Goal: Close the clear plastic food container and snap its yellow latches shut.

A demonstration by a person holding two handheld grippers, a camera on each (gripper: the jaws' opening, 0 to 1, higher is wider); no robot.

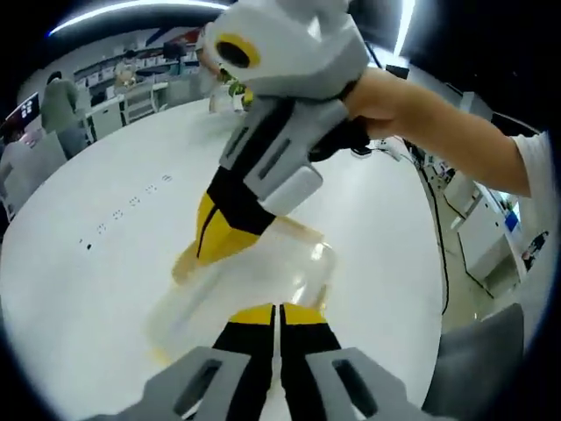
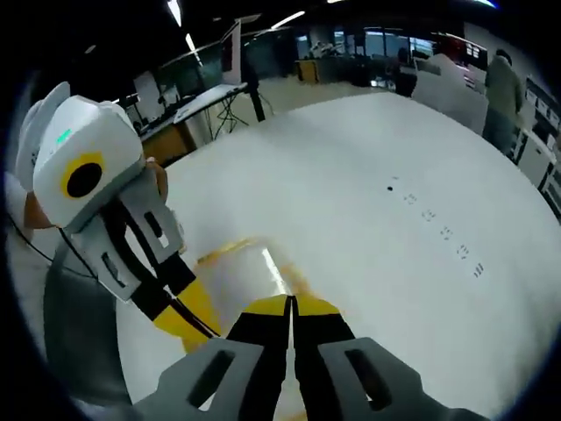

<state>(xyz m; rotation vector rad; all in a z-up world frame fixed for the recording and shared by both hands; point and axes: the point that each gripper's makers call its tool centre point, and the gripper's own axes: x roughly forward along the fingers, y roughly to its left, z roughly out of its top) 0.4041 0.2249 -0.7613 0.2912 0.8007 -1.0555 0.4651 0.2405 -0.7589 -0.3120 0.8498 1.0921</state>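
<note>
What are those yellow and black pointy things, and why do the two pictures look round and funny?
They are claws, tools a person holds, one in each hand. No robot here. Each claw carries a small camera with a wide, bulging lens, so the pictures come out round.

The left gripper view looks along the left claw, whose two jaws are pressed together. The other claw reaches in from above, held by the person's hand.

The right gripper view looks along the right claw, jaws together too. There the left claw comes in from the side.

Both claws press on a clear plastic food container with yellow latches, lying on a big white table. Neither claw is holding anything that I can see; they seem to be pushing.
</note>
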